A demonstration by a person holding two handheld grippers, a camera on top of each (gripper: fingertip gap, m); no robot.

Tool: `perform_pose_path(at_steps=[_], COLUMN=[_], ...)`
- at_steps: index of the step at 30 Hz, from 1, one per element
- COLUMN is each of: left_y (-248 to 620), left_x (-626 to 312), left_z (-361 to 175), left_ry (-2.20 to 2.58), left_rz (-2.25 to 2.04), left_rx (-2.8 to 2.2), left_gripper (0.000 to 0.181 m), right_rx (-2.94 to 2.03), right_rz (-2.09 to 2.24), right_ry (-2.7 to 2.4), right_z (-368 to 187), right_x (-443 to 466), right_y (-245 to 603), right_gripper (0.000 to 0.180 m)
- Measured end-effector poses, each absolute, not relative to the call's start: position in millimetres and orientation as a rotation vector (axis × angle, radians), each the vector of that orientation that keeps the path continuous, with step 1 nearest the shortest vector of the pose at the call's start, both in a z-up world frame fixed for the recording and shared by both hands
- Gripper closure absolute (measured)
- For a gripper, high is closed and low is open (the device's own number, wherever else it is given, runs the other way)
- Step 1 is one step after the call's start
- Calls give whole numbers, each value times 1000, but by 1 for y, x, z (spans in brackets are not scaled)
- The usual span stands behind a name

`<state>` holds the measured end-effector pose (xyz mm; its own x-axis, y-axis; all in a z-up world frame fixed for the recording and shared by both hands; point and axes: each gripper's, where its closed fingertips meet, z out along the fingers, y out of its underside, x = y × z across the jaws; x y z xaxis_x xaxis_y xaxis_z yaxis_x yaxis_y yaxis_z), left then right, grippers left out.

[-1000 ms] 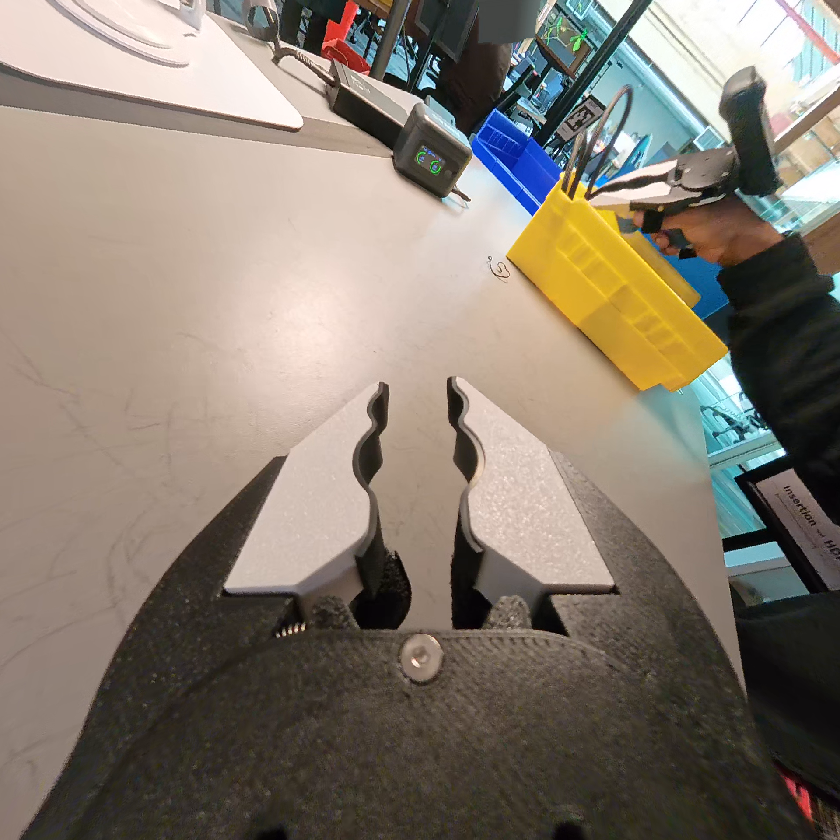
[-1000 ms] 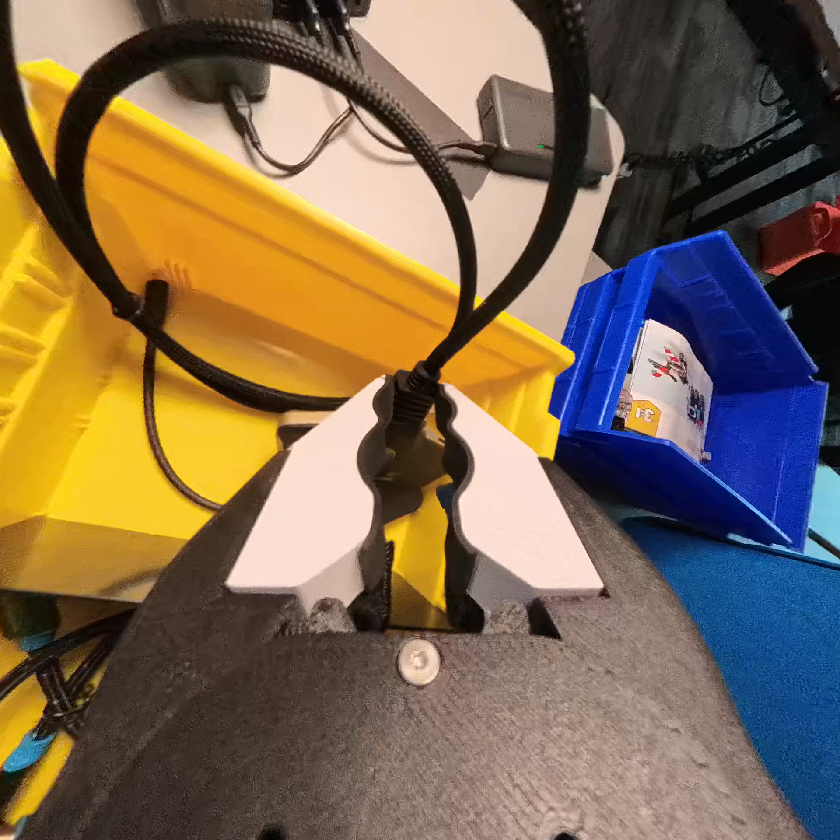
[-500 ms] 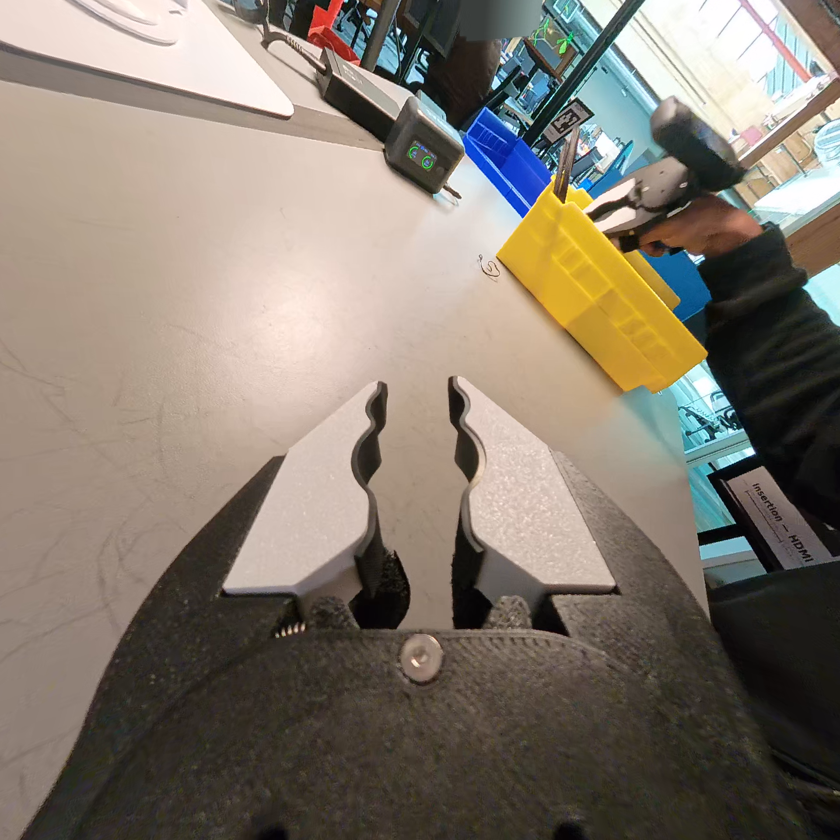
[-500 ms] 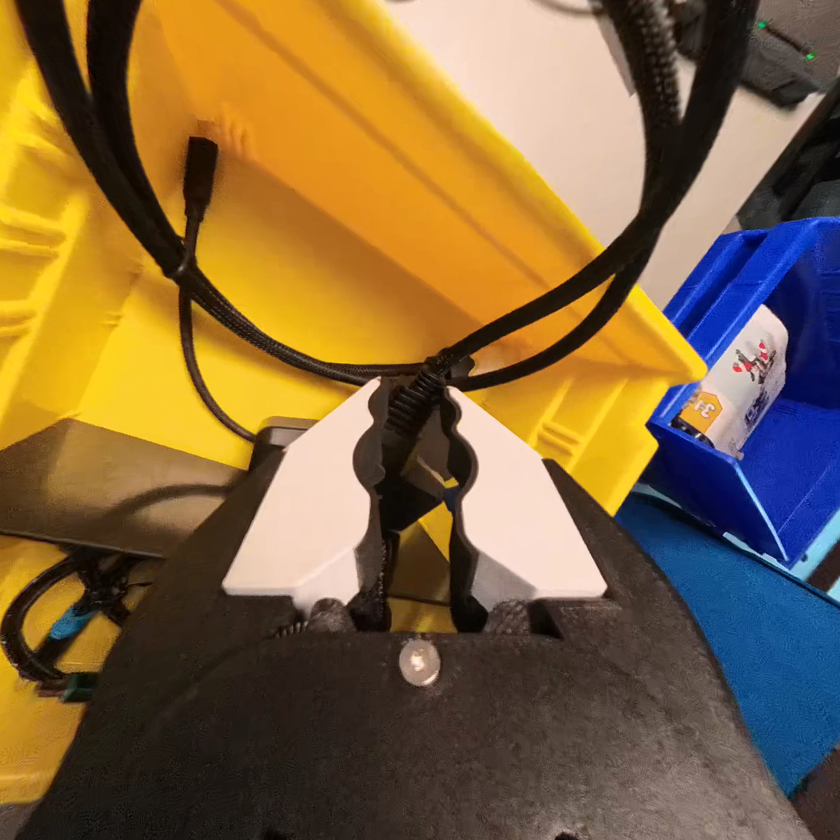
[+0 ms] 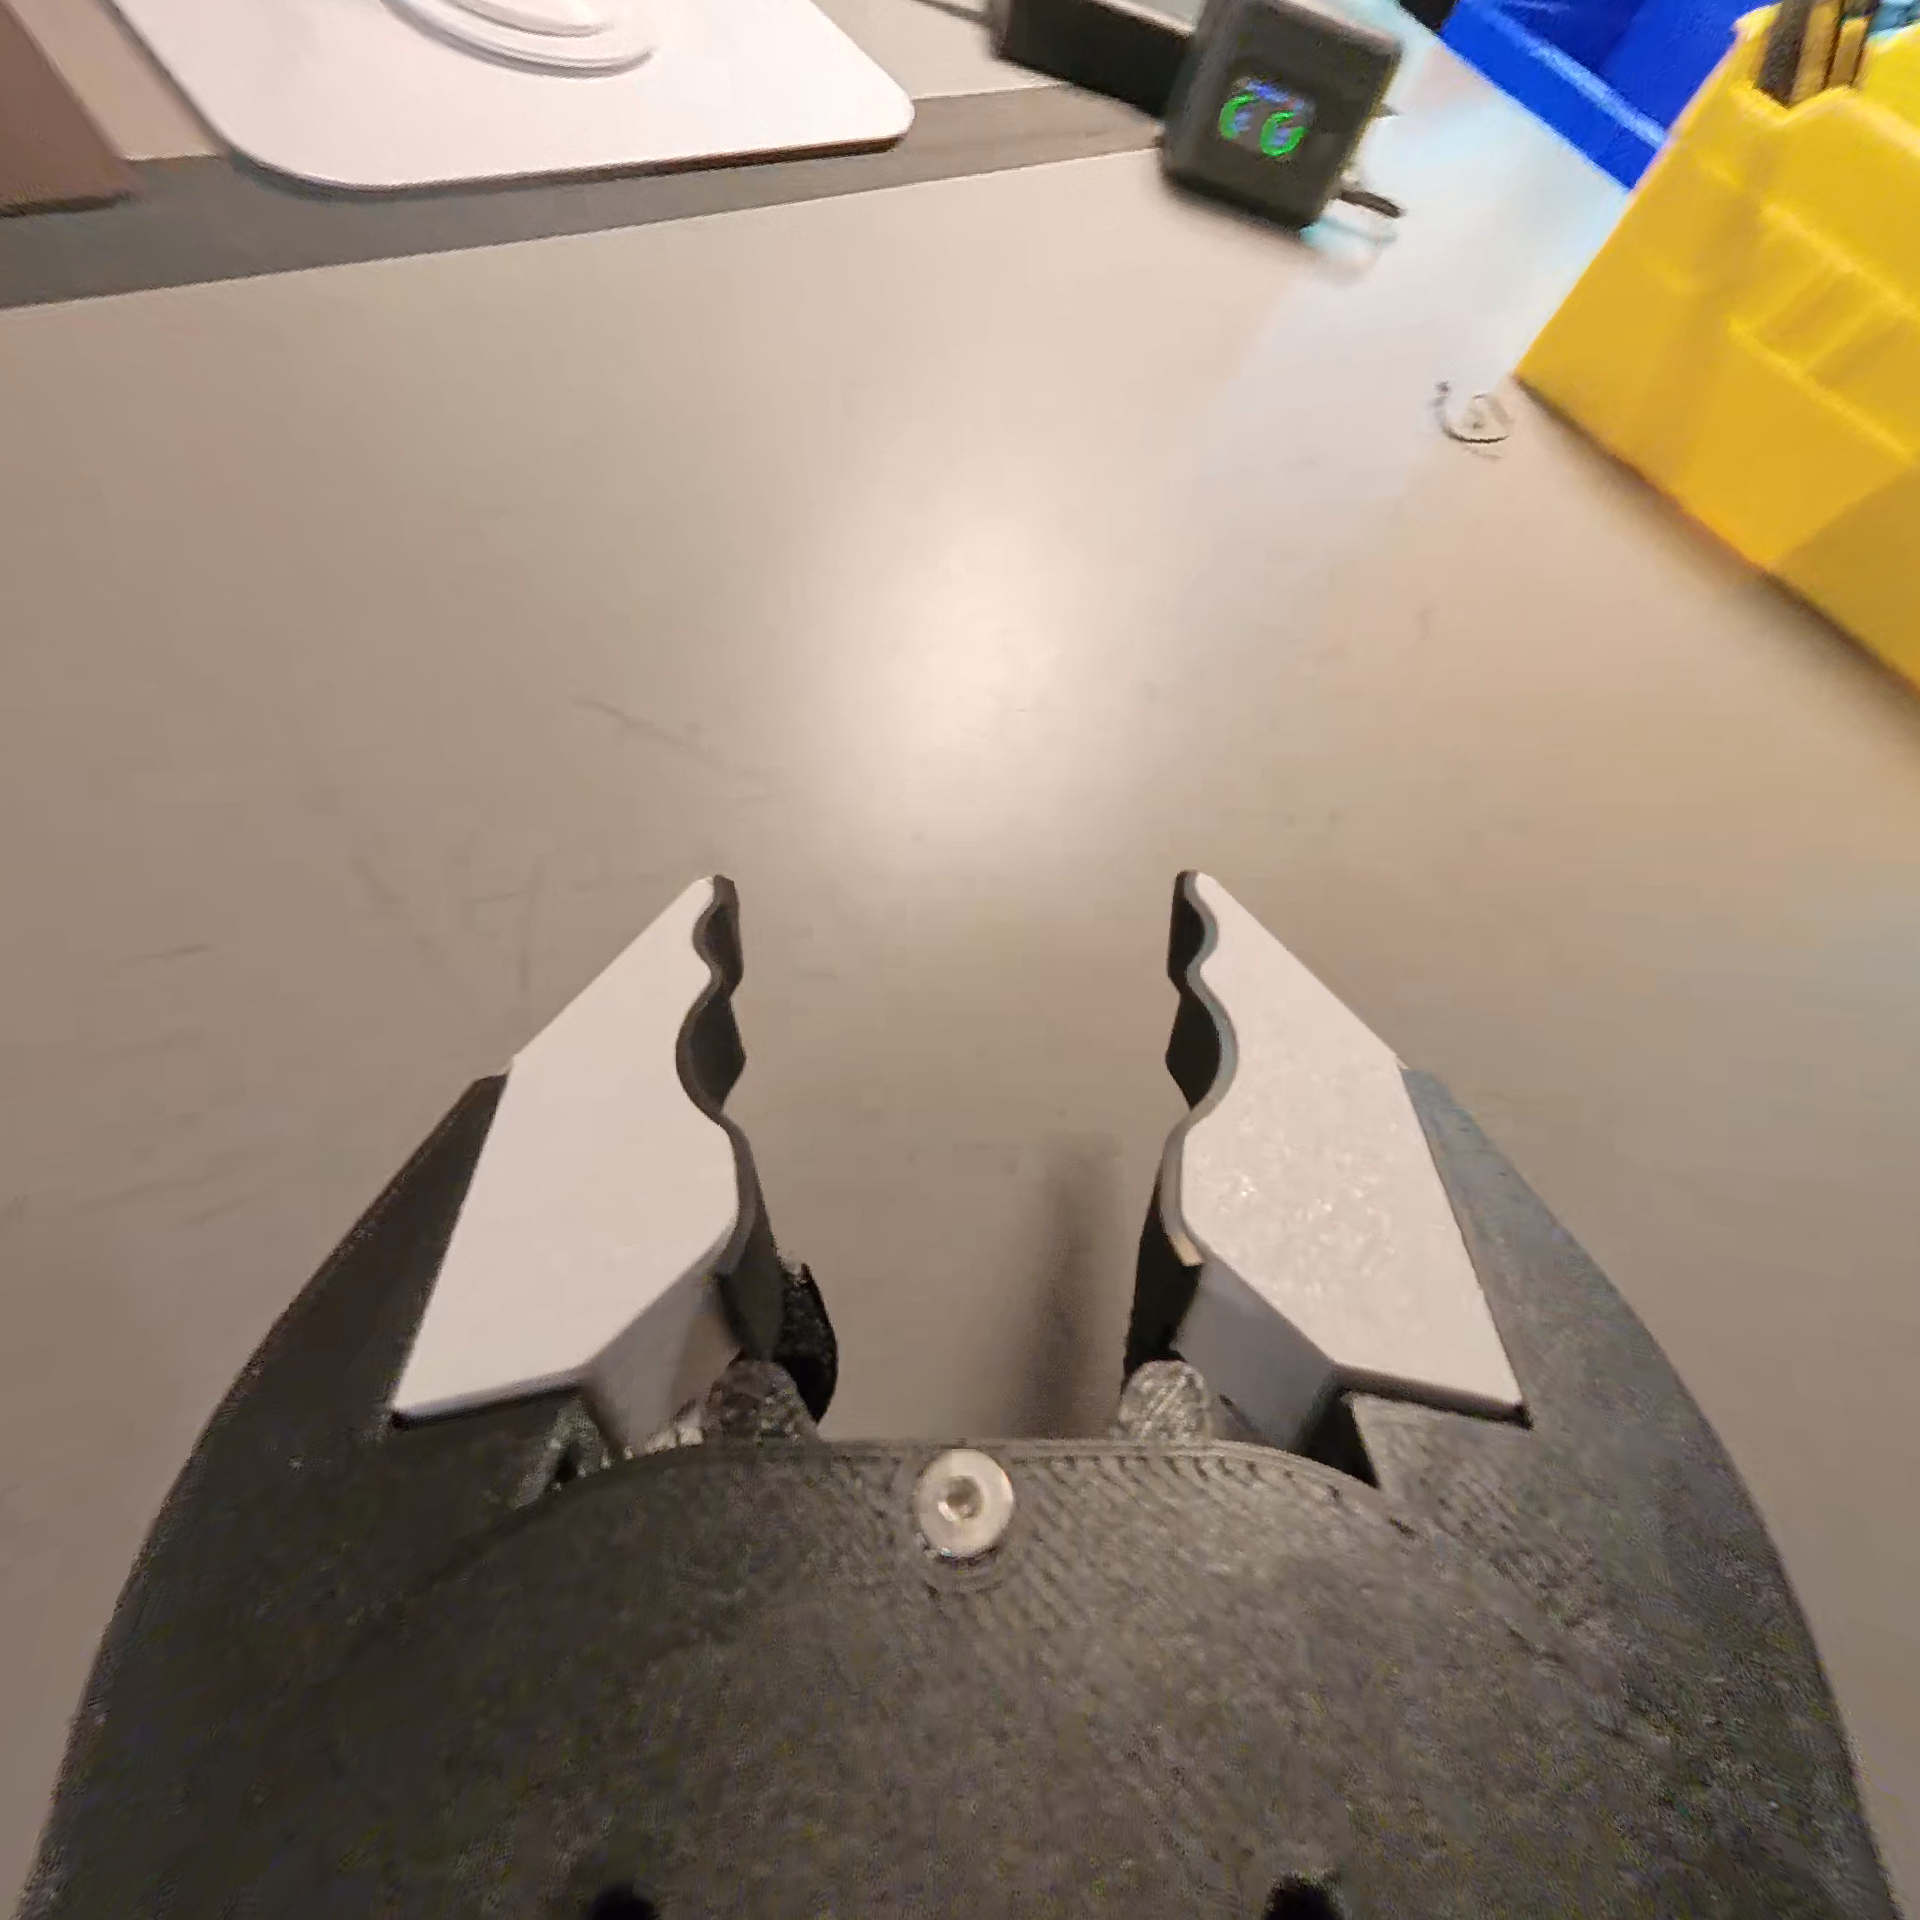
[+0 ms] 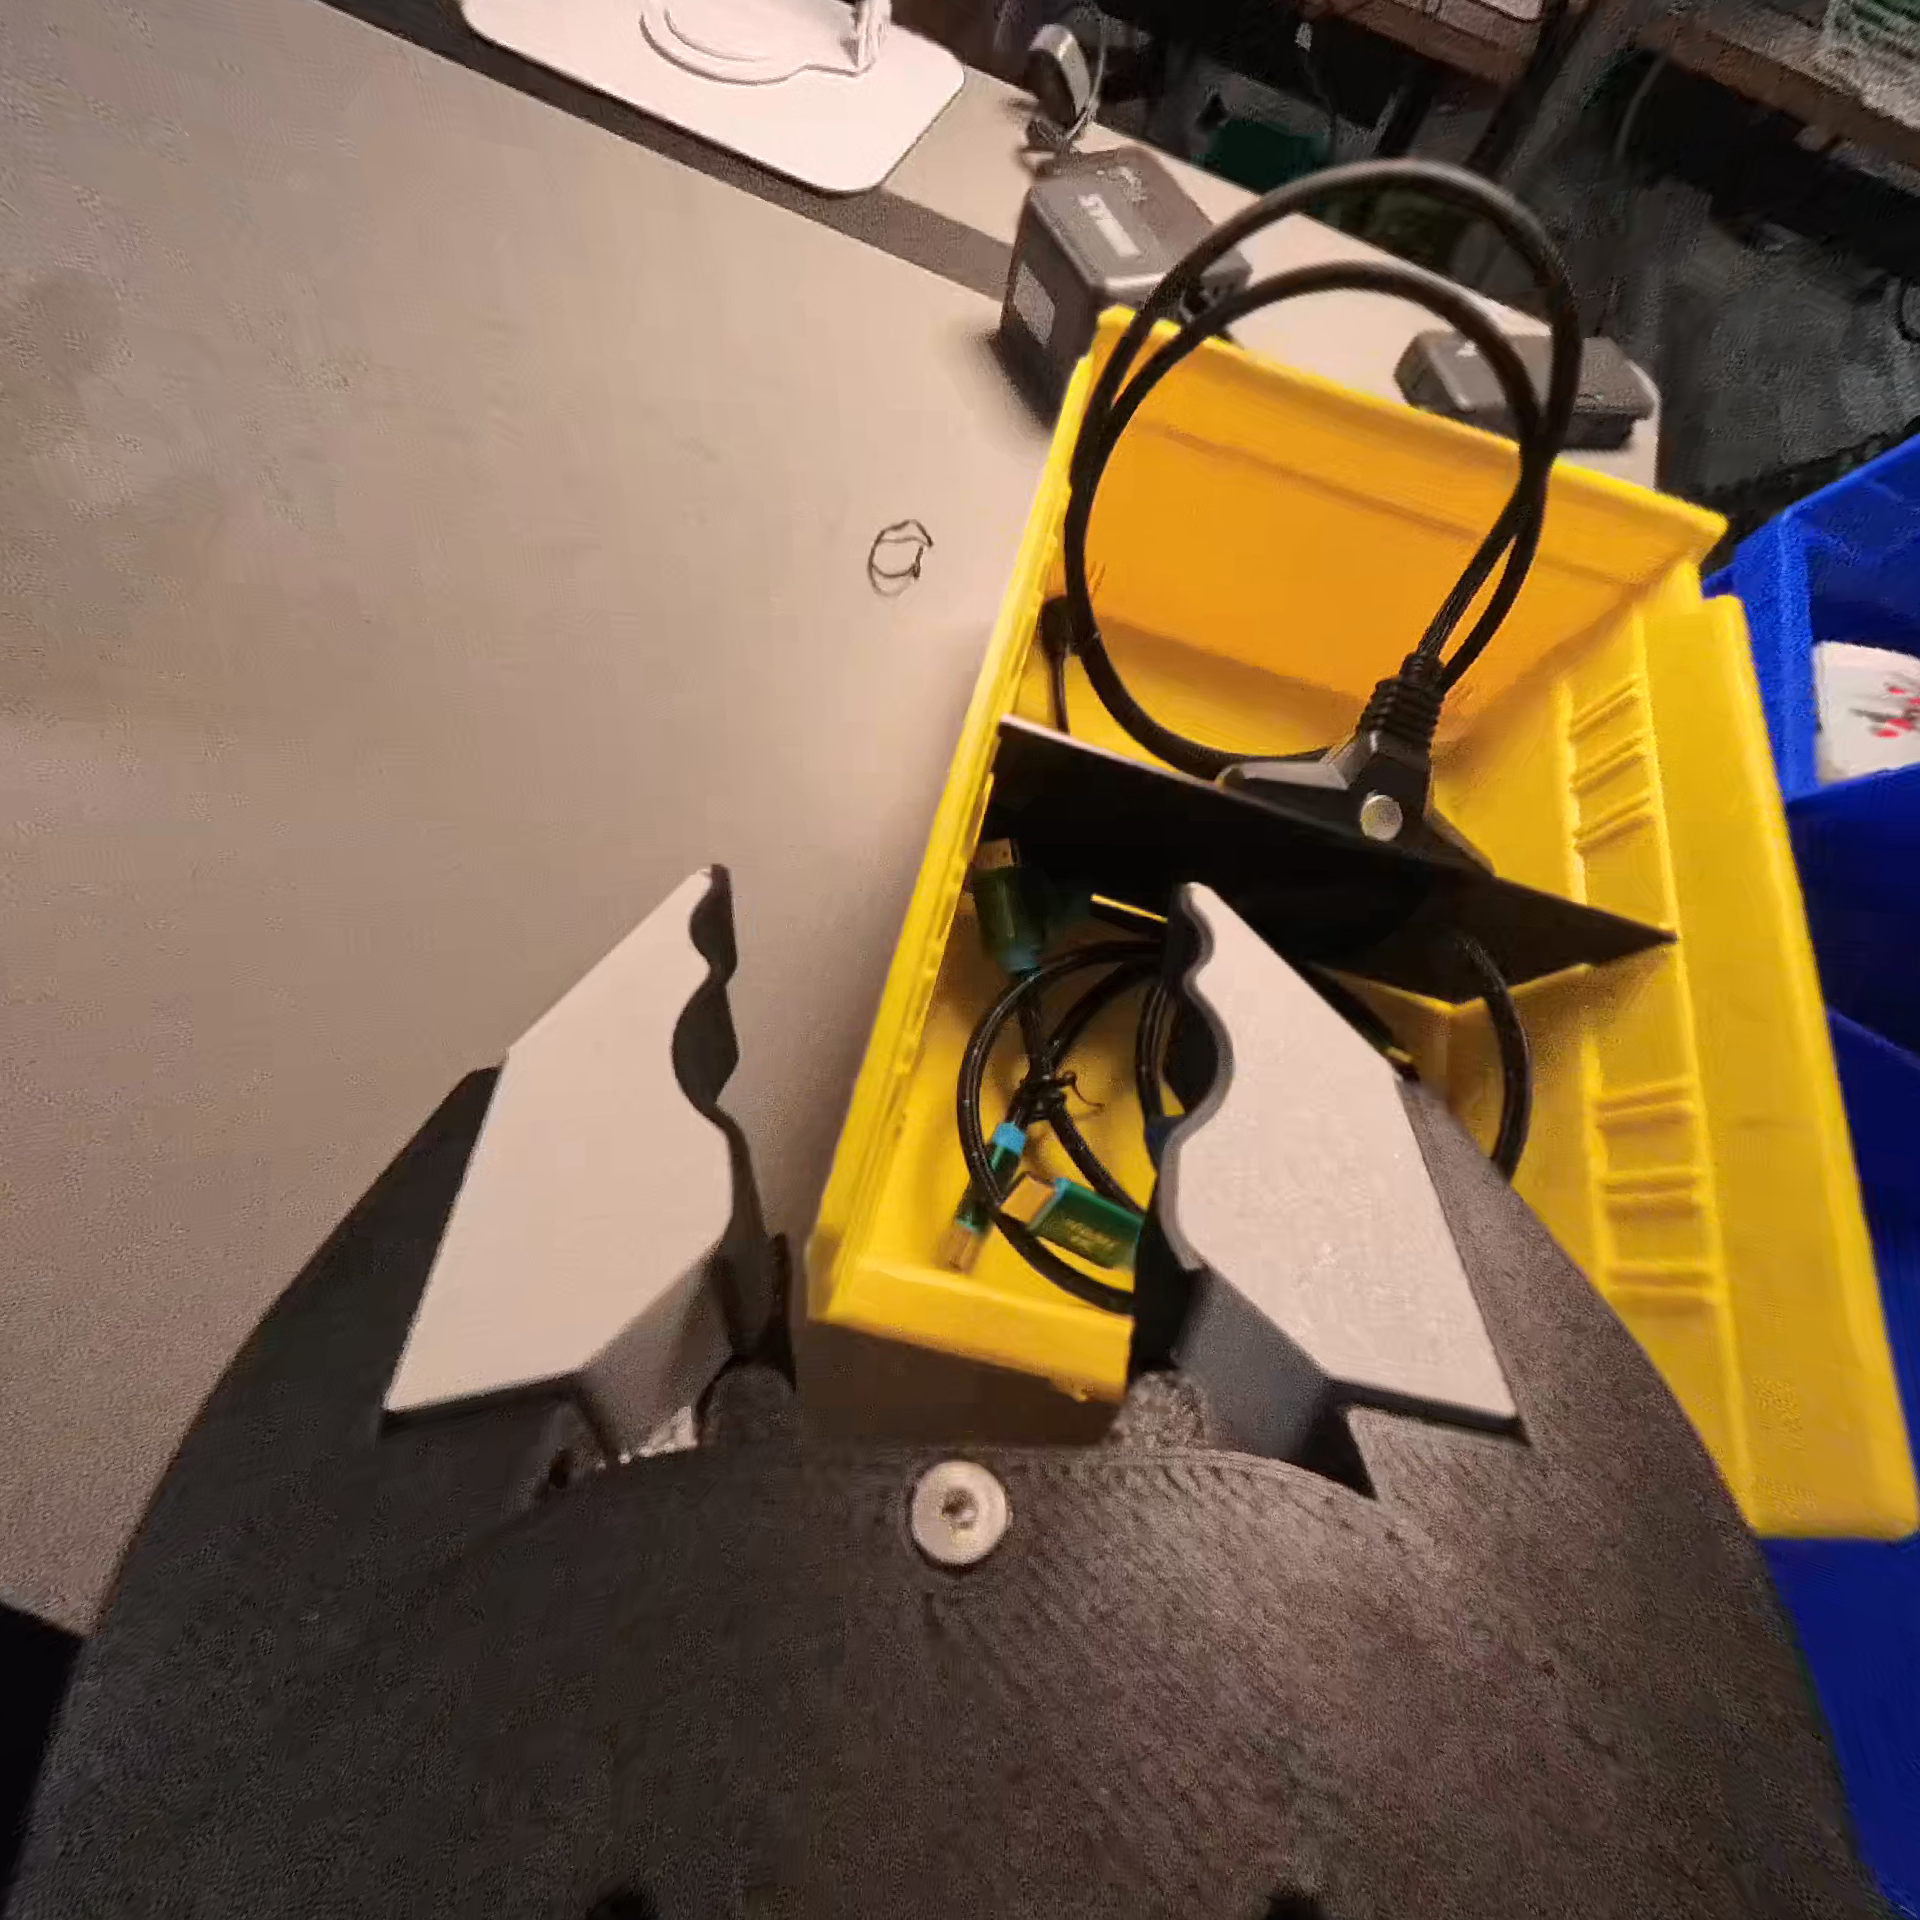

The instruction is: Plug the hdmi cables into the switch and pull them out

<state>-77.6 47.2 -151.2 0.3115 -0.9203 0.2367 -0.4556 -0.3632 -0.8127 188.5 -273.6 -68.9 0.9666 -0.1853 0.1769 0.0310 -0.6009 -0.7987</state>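
Both grippers, left (image 5: 954, 904) & right (image 6: 951, 899), gape empty; HDMI switch (image 6: 1340, 795) w/ looped pigtail sits on yellow bin's (image 6: 1652, 1143) black divider (image 6: 1195, 831), green-plugged cables (image 6: 1081, 1231) coiled below. Light, springy: grab rigid plug bodies.

A beige-grey tabletop (image 5: 727, 540) fills both views, faintly scuffed, with a soft glare of overhead light near its middle. A darker grey strip (image 5: 540, 223) crosses its far part. Beyond the far edge the room is dim and cluttered.
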Motion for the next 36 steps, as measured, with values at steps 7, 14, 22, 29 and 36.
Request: perform_pose_path(at_steps=[7, 14, 22, 29, 36], left_y=[24, -1, 79, 50, -40], left_x=[-132, -300, -407, -391, -348], left_z=[-128, -71, -103, -104, -103], left_ry=[924, 546, 384, 531, 883], left_rz=[-961, -540, -243, -159, -289], left_rx=[-1909, -1656, -1927, -1765, -1594], left_gripper=[105, 102, 124, 177, 177], right_rx=[-2227, -2238, -2244, -2223, -2186], right_rz=[-507, -566, -597, -555, -452], right_ry=[62, -4, 45, 1, -221], right_z=[-112, -113, -130, -128, -128], right_x=[183, 189, 200, 178, 118], right_y=[-286, -277, -270, -308, -358], right_gripper=[65, 71, 167, 172, 172])
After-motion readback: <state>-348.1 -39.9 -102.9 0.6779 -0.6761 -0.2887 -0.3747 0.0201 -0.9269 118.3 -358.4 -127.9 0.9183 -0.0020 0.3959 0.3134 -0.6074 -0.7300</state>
